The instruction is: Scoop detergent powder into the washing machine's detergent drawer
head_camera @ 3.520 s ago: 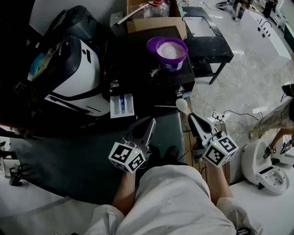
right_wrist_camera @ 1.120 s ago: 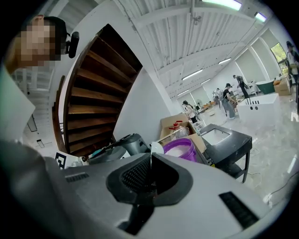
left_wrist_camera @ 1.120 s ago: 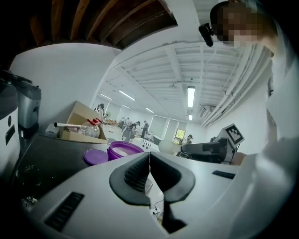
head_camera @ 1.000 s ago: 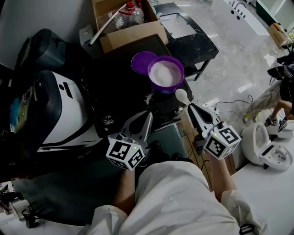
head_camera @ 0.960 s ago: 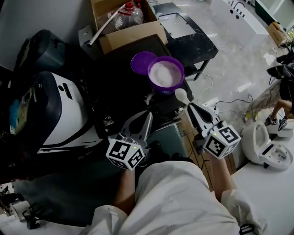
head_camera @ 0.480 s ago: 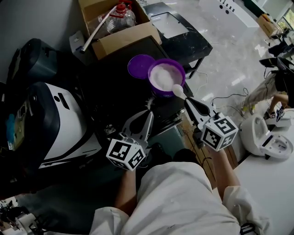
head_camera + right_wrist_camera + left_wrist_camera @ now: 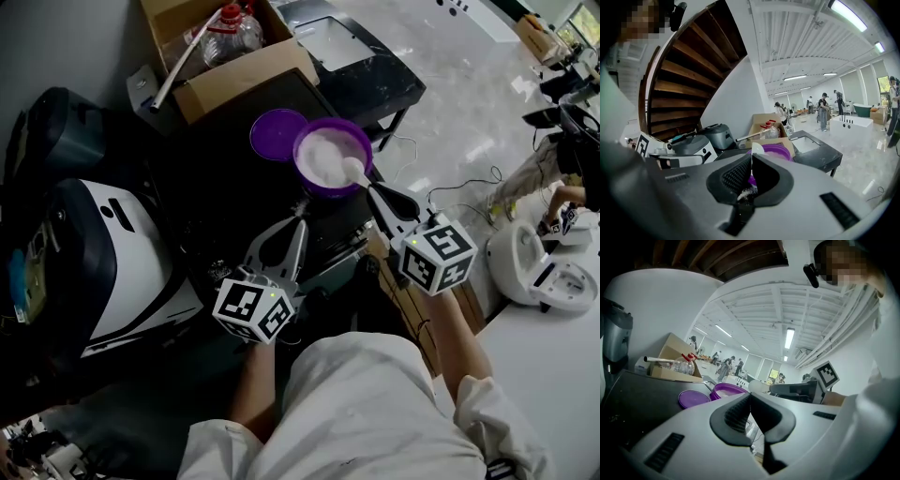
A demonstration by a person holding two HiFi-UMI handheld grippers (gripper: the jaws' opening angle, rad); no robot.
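Observation:
A purple tub (image 7: 330,156) of white detergent powder stands on the dark table, its purple lid (image 7: 276,133) flat beside it on the left. My right gripper (image 7: 376,194) is shut on the handle of a white spoon (image 7: 354,170), whose bowl rests in the powder. In the right gripper view the spoon (image 7: 756,149) rises between the jaws in front of the tub (image 7: 777,151). My left gripper (image 7: 298,222) is shut on nothing, near the table's front edge, short of the tub (image 7: 727,390). The white washing machine (image 7: 127,258) sits at the left; its drawer is not visible.
A cardboard box (image 7: 225,66) with a plastic bottle stands behind the tub. A black side table (image 7: 354,58) is at the back right. Cables lie on the pale floor, and another person with a white appliance (image 7: 548,267) is at the right.
My right gripper has moved forward and carried the spoon from beside the tub into its powder. The left gripper has kept its place; the head view has shifted.

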